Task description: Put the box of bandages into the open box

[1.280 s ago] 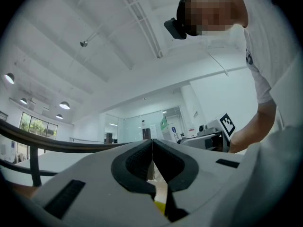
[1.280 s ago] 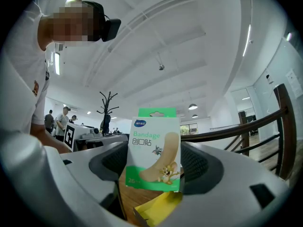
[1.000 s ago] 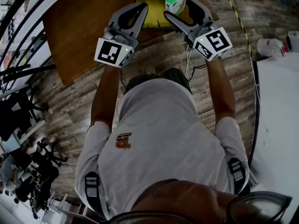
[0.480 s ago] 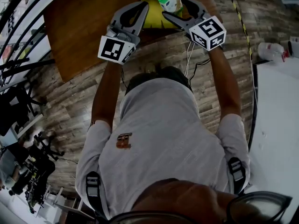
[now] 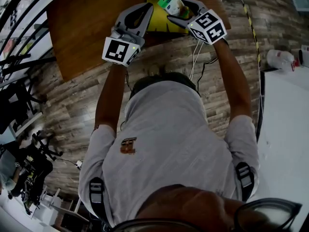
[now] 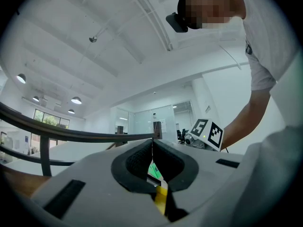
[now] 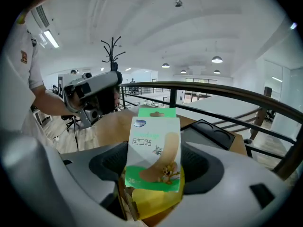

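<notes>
Our right tool (image 5: 175, 9), grasping the box of bandages (image 7: 154, 148), now reaches the open box (image 5: 158, 23) — release nears; left tool (image 6: 152, 148) clenched, empty.

Bandage box (image 5: 170, 2) over open box (image 5: 161, 22) on table (image 5: 87, 28)

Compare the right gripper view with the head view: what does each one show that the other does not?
Only the right gripper view: the printed front of the bandage box, held in the right gripper, a coat rack, ceiling lamps. Only the head view: the person's shirt, the plank floor. Both: the bandage box, the yellow box, the left gripper, the wooden table.
</notes>
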Available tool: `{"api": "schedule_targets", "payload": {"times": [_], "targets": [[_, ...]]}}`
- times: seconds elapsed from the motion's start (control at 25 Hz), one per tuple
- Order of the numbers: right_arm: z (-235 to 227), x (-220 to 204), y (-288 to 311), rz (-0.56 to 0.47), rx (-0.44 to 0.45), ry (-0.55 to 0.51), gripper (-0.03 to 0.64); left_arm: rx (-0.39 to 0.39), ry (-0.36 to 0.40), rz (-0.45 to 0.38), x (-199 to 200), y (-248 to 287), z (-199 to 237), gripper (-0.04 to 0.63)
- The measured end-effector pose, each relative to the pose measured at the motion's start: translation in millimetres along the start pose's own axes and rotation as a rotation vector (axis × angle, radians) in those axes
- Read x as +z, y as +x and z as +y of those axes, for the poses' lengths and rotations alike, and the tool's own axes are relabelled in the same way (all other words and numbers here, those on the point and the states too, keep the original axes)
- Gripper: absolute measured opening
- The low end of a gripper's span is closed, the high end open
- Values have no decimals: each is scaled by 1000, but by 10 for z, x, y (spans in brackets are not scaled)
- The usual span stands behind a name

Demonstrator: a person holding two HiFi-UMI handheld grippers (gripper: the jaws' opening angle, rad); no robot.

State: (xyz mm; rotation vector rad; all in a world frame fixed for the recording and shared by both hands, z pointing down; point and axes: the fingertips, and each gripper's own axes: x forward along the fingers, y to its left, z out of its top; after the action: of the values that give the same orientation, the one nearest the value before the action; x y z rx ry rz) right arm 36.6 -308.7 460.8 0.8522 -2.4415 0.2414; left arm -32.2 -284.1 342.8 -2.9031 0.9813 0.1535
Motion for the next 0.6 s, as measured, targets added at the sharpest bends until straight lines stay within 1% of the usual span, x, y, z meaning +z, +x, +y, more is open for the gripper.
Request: {"api": "schedule_targets", "payload": {"times": [0.24,0.4,0.6], "targets": [[-116,-205,248,131,55,-23,336,29,1,15,-49,59,78,20],[-138,-378,338,210,84,-38,336,41,9,23,-60,82,42,20],[-229,-422,661,314,133,-65,336,58,2,34,-118,174,310,20]]}}
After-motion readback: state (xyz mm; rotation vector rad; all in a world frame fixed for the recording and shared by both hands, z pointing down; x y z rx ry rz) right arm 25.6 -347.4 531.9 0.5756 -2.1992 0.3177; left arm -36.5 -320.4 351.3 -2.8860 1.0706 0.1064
